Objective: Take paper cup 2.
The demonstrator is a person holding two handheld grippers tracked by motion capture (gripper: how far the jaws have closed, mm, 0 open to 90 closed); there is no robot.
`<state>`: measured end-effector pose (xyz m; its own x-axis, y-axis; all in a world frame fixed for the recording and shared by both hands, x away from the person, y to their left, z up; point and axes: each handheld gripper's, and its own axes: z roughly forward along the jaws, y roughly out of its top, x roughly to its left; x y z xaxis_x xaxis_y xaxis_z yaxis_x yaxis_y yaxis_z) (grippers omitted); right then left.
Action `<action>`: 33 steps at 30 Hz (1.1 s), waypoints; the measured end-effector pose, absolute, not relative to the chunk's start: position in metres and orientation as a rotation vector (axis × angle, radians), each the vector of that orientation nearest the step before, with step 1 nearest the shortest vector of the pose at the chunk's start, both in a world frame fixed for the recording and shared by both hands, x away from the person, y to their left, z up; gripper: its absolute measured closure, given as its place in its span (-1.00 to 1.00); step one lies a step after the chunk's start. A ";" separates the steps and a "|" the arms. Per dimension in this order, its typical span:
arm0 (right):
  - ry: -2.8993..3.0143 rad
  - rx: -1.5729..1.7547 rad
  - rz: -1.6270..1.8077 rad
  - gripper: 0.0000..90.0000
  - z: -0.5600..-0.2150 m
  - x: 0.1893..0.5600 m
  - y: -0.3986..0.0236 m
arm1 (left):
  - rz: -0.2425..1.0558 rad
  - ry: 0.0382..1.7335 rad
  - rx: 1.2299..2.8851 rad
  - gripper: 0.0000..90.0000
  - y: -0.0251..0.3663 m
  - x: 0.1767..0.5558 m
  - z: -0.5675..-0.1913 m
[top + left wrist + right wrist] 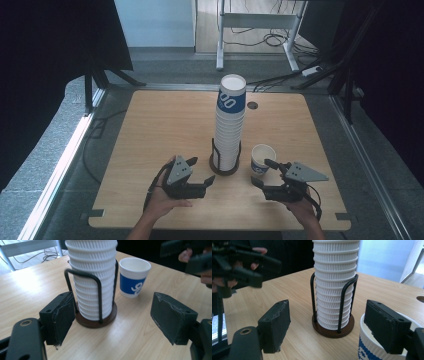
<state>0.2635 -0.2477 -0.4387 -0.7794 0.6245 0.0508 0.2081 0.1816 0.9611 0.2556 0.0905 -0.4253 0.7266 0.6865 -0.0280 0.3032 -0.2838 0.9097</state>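
Note:
A tall stack of white ribbed paper cups (230, 125), the top one with a blue band, stands in a black wire holder (224, 167) on a round wooden base at the table's middle. One single white-and-blue cup (263, 159) stands upright just right of it. My left gripper (202, 171) lies left of the holder, open, with nothing between its jaws (112, 315). My right gripper (260, 173) is open beside the single cup. In the right gripper view (327, 325) one jaw sits at that cup's rim (369, 350), and the stack (334, 285) is ahead.
The wooden table (165, 130) has a small round hole (252, 105) behind the stack. A white desk frame (257, 22) and cables lie on the floor beyond the far edge. Dark curtains flank both sides.

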 end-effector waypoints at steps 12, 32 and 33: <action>2.114 0.765 1.627 -0.54 -0.437 0.265 -0.242 | 0.423 0.759 1.817 -0.66 0.081 0.282 -0.397; 2.107 0.752 1.611 -0.55 -0.436 0.264 -0.241 | 0.384 0.715 1.830 -0.75 0.055 0.328 -0.392; 2.108 0.751 1.610 -0.56 -0.436 0.264 -0.241 | 0.370 0.715 1.831 -0.75 0.054 0.331 -0.392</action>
